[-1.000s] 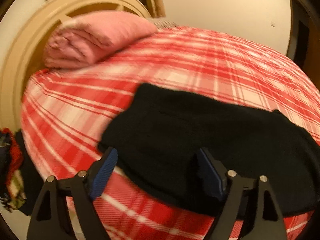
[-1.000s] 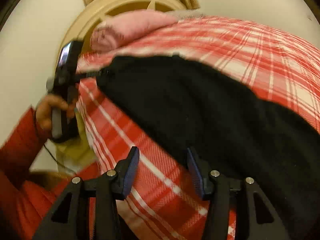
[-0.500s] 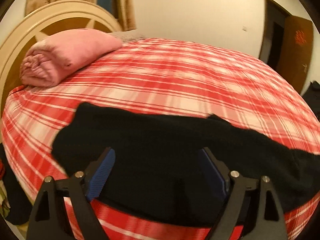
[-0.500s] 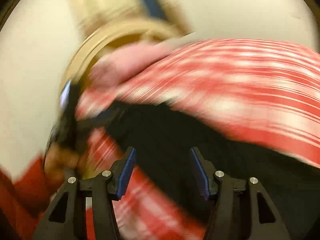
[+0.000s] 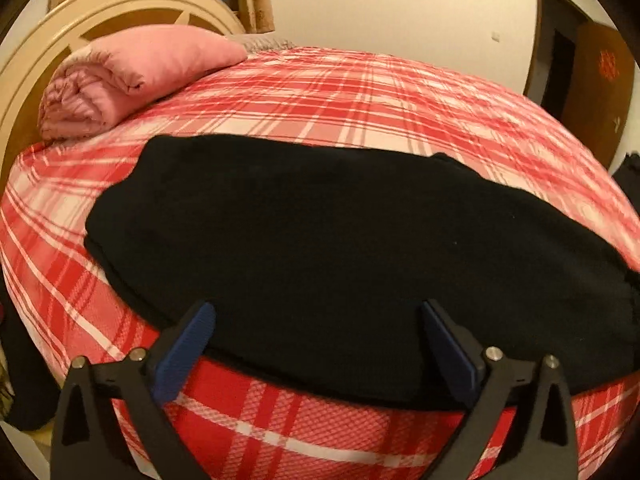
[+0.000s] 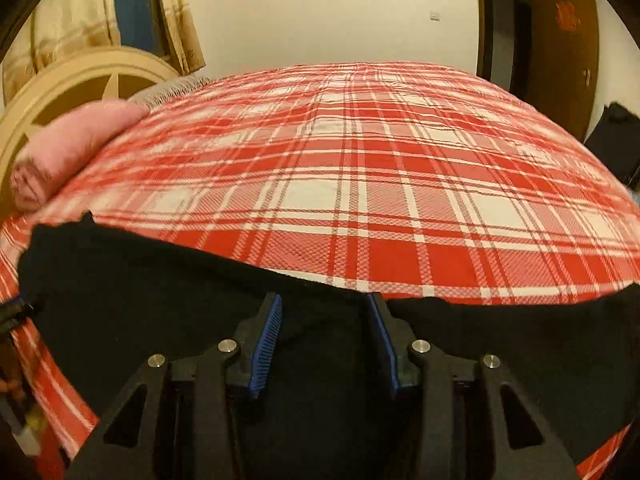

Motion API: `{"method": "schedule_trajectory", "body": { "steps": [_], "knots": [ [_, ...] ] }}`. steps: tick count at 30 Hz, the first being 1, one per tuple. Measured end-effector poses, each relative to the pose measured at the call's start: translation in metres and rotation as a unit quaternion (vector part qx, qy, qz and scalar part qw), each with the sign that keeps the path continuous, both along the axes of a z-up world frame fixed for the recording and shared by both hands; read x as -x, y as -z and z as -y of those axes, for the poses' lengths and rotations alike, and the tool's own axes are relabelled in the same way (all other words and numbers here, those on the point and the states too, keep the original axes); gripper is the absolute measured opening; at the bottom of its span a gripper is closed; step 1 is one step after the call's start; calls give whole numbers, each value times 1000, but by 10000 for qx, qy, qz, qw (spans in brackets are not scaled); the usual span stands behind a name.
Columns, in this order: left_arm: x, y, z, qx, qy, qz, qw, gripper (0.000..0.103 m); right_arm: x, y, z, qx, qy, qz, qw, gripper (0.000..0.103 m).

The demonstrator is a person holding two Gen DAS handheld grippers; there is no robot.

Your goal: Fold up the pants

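The black pants lie flat across the near side of a bed with a red and white plaid sheet. My left gripper is open and empty, hovering over the pants' near edge. In the right wrist view the pants spread wide across the bottom. My right gripper is open, low over the pants near their far edge, with nothing between its blue pads.
A rolled pink blanket lies at the head of the bed against a round cream headboard. Curtains hang behind it. A brown door stands at the far right. Dark clothing lies at the bed's right edge.
My right gripper has swung from the bed's left side to over the middle of the pants. My left gripper has moved slightly along the near edge. Both stay open.
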State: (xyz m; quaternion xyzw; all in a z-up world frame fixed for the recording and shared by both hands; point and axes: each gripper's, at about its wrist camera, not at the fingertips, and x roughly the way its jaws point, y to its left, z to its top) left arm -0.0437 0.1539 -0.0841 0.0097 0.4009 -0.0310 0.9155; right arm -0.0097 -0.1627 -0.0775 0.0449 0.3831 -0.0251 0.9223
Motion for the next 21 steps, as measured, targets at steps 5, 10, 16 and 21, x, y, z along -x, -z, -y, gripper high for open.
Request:
{"method": "schedule_trajectory", "body": {
  "steps": [5, 10, 16, 21],
  "knots": [
    [3, 0, 2, -18, -27, -4, 10000, 103, 9, -13, -11, -85, 66, 461, 9989, 50],
    [2, -11, -2, 279, -42, -88, 9996, 101, 19, 0, -13, -276, -49, 110, 9995, 52],
    [0, -39, 28, 525, 400, 251, 9975, 101, 48, -27, 61, 168, 1201, 515, 9913, 52],
    [3, -40, 83, 334, 921, 285, 9948, 101, 50, 11, 132, 120, 1907, -562, 9800, 52]
  ]
}}
